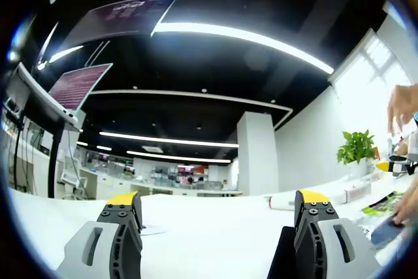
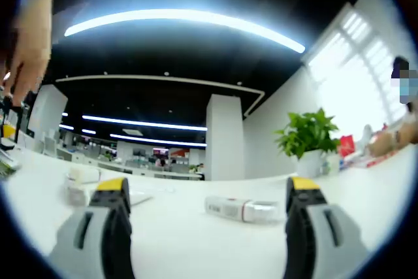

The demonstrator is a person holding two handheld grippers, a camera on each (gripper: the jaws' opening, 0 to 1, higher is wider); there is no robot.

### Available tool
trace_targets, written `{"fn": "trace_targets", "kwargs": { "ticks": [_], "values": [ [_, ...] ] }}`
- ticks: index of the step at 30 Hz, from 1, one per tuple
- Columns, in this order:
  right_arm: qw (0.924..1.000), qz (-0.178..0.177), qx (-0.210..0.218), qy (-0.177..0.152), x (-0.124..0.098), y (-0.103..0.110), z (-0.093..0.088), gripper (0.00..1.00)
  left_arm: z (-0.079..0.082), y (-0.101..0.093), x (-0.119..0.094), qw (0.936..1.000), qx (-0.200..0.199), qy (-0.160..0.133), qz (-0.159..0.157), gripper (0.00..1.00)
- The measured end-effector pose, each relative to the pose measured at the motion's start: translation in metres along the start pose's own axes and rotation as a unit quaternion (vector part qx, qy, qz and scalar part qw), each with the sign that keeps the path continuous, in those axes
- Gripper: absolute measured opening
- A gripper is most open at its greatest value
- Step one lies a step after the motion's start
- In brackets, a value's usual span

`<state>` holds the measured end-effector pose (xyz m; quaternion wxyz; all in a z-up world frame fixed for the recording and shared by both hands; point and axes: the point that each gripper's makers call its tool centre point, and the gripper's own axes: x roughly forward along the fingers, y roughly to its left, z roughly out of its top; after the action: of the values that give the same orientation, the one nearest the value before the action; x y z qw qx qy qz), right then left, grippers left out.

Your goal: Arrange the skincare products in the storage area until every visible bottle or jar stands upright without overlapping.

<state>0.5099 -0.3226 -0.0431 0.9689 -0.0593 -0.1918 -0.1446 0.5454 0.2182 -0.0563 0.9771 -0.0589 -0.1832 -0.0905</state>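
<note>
In the left gripper view, the left claw rises from the bottom with its two grey jaws, tipped yellow, standing wide apart and nothing between them. Under and beyond the jaws lies the white surface. A little past the right jaw a white tube lies on its side on the surface. Farther along at the right edge a person's hand is raised, and a second hand rests lower down near some dark and green items that are too blurred to name. Behind them stands a potted plant by the bright window. At the left, tilted monitors sit on a stand, and long ceiling lights run across the dark ceiling over an open office.

In the right gripper view, the right claw is likewise spread wide, its jaws well apart and holding nothing. Between the jaws and just beyond them, a white bottle with a clear cap lies flat on its side on the surface. Near the left jaw sits a small pale jar, blurred, so I cannot tell how it stands. At the left edge a blurred hand hangs close to the camera. Farther back at right the potted plant stands on the surface, with a white pillar behind.
</note>
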Motion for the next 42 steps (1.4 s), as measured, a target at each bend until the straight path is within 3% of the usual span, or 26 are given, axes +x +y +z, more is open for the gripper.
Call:
{"fn": "trace_targets", "kwargs": {
  "ticks": [42],
  "values": [
    [1.0000, 0.001, 0.000, 0.000, 0.0030, -0.0003, -0.0046, 1.00, -0.0018, 0.0048, 0.0011, 1.0000, 0.000, -0.001, 0.000, 0.99]
  ]
}}
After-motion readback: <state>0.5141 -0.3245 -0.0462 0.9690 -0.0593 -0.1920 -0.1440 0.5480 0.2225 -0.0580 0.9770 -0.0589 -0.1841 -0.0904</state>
